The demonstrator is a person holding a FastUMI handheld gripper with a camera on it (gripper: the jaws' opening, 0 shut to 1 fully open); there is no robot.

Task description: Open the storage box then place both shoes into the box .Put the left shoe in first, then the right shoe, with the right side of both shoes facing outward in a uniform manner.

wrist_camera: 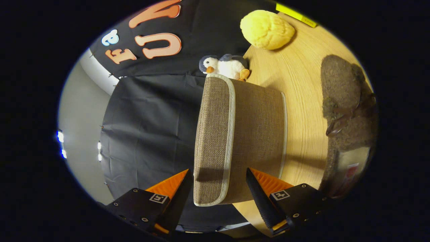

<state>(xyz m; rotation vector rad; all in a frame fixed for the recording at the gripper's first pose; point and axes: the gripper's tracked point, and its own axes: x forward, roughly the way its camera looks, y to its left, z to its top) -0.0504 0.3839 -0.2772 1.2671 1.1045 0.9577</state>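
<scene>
Gripper (220,183) fingers stand wide apart, straddling the storage box (255,141) lid's near corner without pressing it. The box is tan woven fabric with pale trim, lid closed, on the wooden table (302,84), a fuzzy brown shoe (346,107) lying beside it.

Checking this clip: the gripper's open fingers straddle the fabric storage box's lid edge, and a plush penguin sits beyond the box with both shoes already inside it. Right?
Not quite. In the gripper view a brown shoe lies on the wooden table beside the storage box. The gripper and plush penguin are as stated.
</scene>
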